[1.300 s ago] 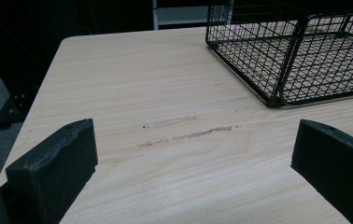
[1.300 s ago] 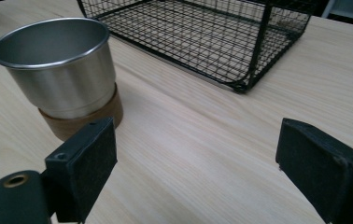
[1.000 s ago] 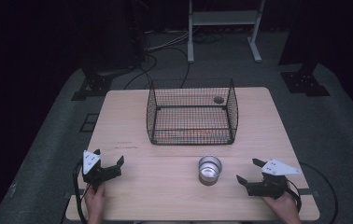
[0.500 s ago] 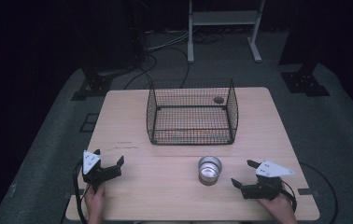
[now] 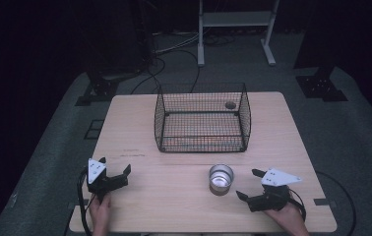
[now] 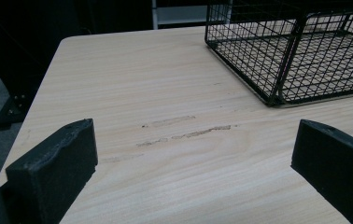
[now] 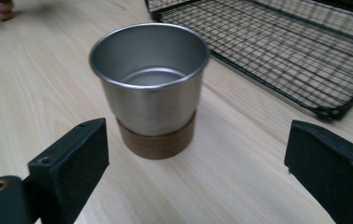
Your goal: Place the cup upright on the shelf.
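A steel cup [image 5: 221, 178] with a brown base stands upright on the wooden table [image 5: 174, 206], in front of a black wire basket [image 5: 202, 118]. My right gripper [image 5: 249, 184] lies just right of the cup, pointing at it. Its jaws have just been opening and stand open. In the right gripper view the cup [image 7: 150, 88] stands just ahead of the right gripper [image 7: 198, 140], untouched by either pad. My left gripper [image 5: 115, 165] rests open near the front left corner. In the left gripper view the left gripper [image 6: 193, 140] has bare wood between its jaws.
The basket [image 6: 296, 51] is empty and open at the top; its near corner [image 7: 282, 42] lies behind the cup. A small dark round spot [image 5: 230, 104] shows at its far right. The table's front edge runs close under both hands. A white stand [image 5: 235, 19] and cables lie beyond.
My right gripper has moved left toward the cup and its jaws have spread wider. The left gripper and the cup have stayed put.
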The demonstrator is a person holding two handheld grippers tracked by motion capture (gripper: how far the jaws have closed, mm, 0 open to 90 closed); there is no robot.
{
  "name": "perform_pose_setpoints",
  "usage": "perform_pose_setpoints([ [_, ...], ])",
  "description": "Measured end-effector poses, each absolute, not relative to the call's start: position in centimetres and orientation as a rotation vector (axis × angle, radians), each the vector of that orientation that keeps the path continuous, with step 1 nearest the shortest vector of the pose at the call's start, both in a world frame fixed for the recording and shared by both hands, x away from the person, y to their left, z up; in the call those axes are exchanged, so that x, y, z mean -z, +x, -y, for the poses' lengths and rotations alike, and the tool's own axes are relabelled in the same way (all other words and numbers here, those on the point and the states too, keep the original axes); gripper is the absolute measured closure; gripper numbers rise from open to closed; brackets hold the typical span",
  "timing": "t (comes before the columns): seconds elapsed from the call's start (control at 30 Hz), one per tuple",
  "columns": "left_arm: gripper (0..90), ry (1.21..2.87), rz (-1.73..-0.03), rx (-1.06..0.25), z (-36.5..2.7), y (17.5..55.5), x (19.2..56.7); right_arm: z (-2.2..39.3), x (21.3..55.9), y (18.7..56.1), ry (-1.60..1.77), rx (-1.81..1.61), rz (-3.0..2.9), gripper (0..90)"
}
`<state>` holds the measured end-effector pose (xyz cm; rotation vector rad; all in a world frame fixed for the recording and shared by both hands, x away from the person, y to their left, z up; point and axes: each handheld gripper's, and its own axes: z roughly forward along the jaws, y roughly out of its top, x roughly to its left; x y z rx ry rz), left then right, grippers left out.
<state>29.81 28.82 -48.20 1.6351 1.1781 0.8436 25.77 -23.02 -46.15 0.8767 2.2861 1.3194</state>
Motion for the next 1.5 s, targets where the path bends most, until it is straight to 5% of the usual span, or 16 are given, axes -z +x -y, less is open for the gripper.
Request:
perform_pose_setpoints([
  [1.37, 0.0, 1.636, -1.177, -0.846, -28.8, 29.8, 48.2, 16.3, 46.4, 29.2, 0.787, -1.189, -2.468, 2.2],
  [1.5, 0.0, 1.636, -1.176, -0.846, -28.8, 29.8, 48.2, 16.2, 46.5, 29.4, 0.788, -1.180, -2.453, 10.2],
])
